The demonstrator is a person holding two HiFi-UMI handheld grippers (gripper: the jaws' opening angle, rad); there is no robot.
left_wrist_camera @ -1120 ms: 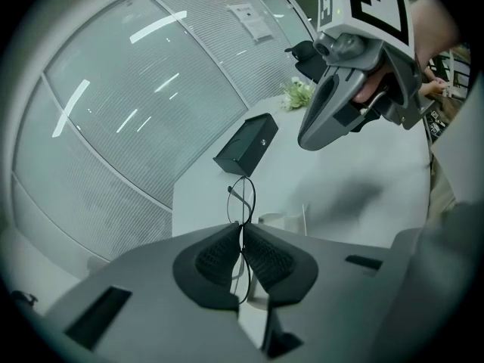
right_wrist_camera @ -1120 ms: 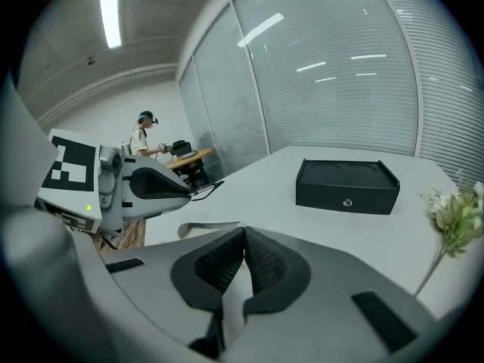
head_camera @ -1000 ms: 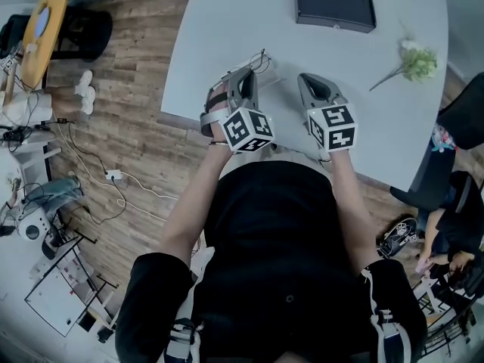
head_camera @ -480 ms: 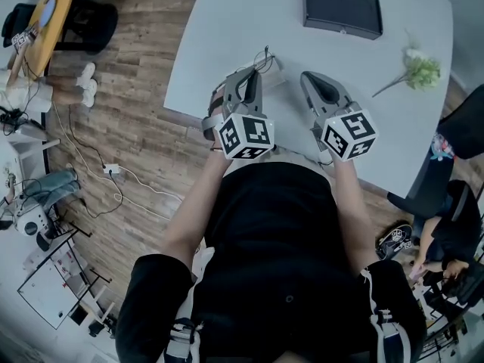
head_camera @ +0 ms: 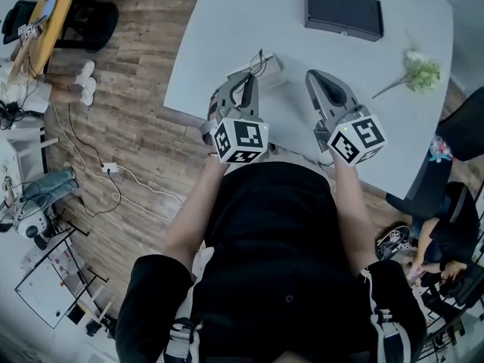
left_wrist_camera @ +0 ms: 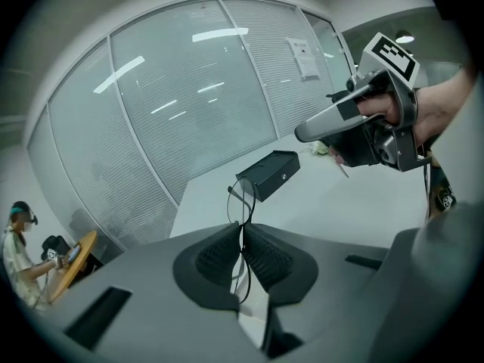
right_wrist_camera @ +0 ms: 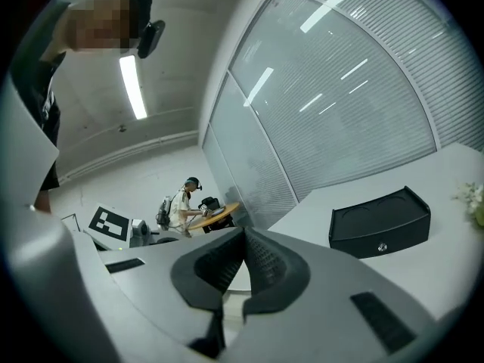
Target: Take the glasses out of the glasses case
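Left gripper: the left gripper (left_wrist_camera: 243, 240) is squeezed tight on the thin wire glasses (left_wrist_camera: 240, 203), which stick up out of its tips.
Right gripper: the right gripper (right_wrist_camera: 243, 248) is closed too, with nothing in it.
Glasses: they are up in the air, well away from the case (head_camera: 344, 11), on the side near the person.
Case: black, looks closed, and lies on the surface (head_camera: 227, 21) with no gripper near it.
What just changed: both grippers are higher than a second ago. The right one came up more.
Also different: the left gripper has rolled, so its cube shows another face. The right cube looks bigger and sits further from the left one.
Same as before: the case is in the same spot.
What it means: the glasses are out of the case, so I think the job is about done.
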